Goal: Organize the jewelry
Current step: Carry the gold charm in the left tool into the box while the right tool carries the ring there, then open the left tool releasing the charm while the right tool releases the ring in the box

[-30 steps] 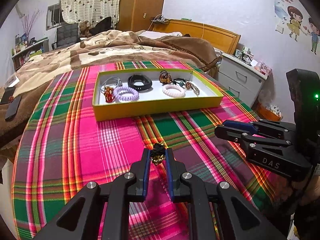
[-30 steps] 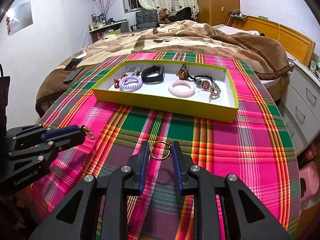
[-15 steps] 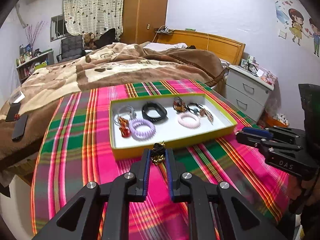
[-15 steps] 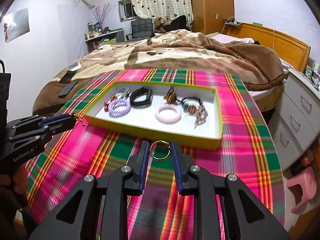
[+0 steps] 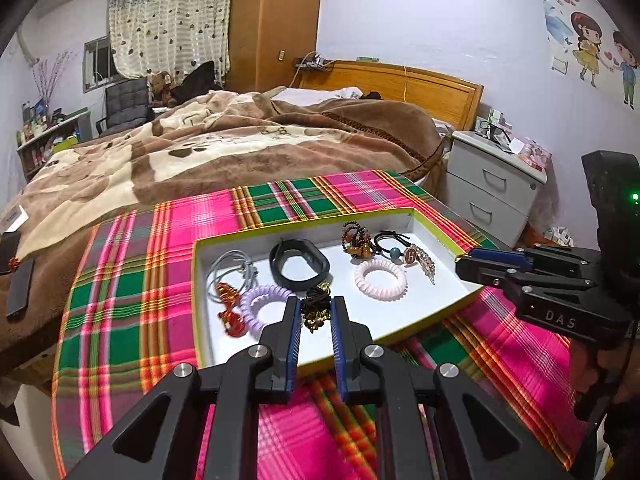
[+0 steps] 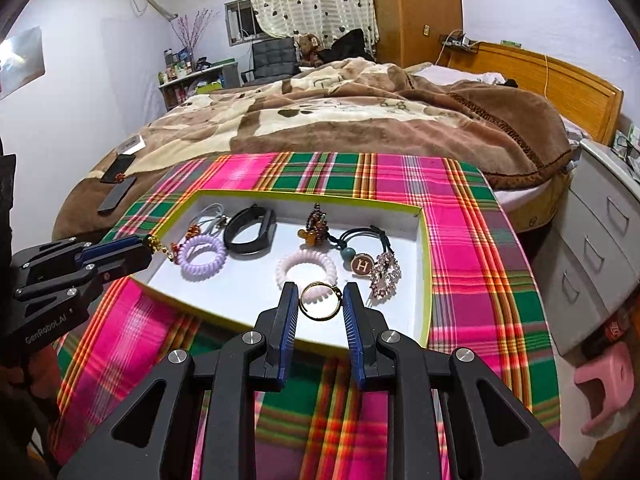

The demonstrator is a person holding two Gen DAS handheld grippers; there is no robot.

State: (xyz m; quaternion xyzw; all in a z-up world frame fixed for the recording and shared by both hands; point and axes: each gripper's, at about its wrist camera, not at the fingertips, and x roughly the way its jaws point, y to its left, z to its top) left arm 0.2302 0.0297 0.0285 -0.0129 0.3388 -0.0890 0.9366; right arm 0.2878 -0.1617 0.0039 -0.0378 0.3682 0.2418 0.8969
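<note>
A yellow-rimmed white tray (image 5: 448, 308) (image 6: 426, 280) lies on the plaid cloth and holds several pieces: a purple coil tie (image 5: 262, 306) (image 6: 202, 258), a black band (image 5: 298, 266) (image 6: 250, 230), a pink coil tie (image 5: 380, 280) (image 6: 306, 266), a beaded piece (image 5: 356, 240) and a brooch (image 6: 384, 274). My left gripper (image 5: 316, 314) is shut on a black-and-gold beaded hair tie (image 5: 316, 308) above the tray's near part; it also shows in the right wrist view (image 6: 150, 245). My right gripper (image 6: 320, 302) is shut on a gold ring (image 6: 320, 302) over the tray's near edge.
The table with the plaid cloth (image 5: 132, 280) stands against a bed with a brown blanket (image 5: 240, 148). A grey nightstand (image 5: 492, 196) is at the right. Phones (image 6: 116, 192) lie on the bed's left side. A pink stool (image 6: 604, 384) sits on the floor at the right.
Both grippers have risen and moved forward, from above the bare cloth to over the tray's near edge. Each still holds its piece.
</note>
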